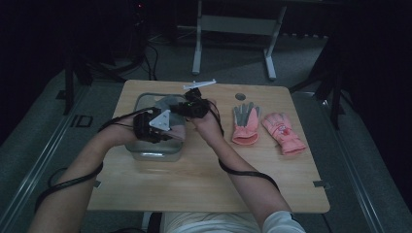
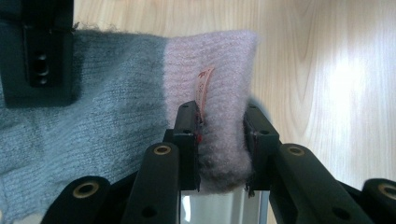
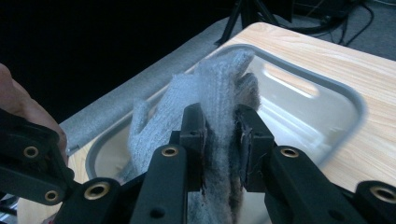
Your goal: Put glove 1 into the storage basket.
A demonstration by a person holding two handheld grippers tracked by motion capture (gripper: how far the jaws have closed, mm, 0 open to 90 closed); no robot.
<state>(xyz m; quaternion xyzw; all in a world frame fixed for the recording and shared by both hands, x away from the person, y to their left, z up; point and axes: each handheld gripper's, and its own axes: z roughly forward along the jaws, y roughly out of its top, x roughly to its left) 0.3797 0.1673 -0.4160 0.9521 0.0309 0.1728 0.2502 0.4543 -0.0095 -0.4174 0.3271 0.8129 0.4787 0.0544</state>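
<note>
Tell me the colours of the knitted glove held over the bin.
Grey with a pale pink cuff; the knitted glove shows this best in the left gripper view.

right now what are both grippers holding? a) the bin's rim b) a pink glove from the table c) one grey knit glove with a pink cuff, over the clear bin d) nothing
c: the left gripper pinches the pink cuff and the right gripper the grey part of the grey knit glove, over the clear bin.

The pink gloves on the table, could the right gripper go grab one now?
Probably not yet. The right gripper is shut on the grey knit glove over the clear bin. The pink gloves lie uncovered to its right, so it must let go first.
</note>
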